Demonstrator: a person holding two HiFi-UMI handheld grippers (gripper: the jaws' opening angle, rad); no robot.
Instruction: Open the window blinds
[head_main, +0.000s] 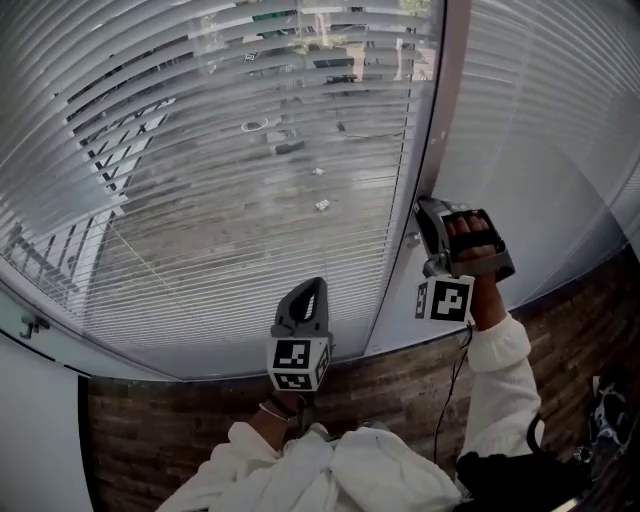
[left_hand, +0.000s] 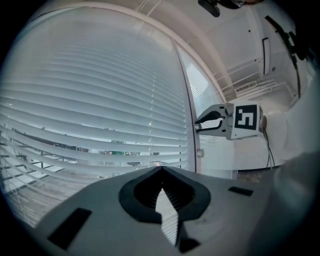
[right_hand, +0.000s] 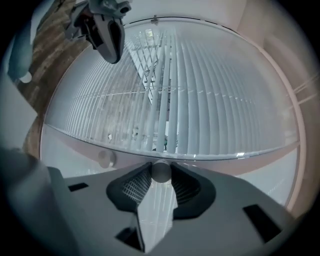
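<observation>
Right gripper (right_hand: 161, 168) clamps the blinds' tilt wand (right_hand: 160, 173) just beside the window post (head_main: 443, 110), while the left gripper (left_hand: 161, 171), jaws together on nothing, waits left of it; twisting the wand to open the slats (head_main: 220, 200) looks next.

The window blinds (head_main: 220, 230) are white, horizontally striped slats; their wand tip (right_hand: 161, 171) is pale grey. Below the blinds, the brick wall (head_main: 400, 390) is mottled brown.
</observation>
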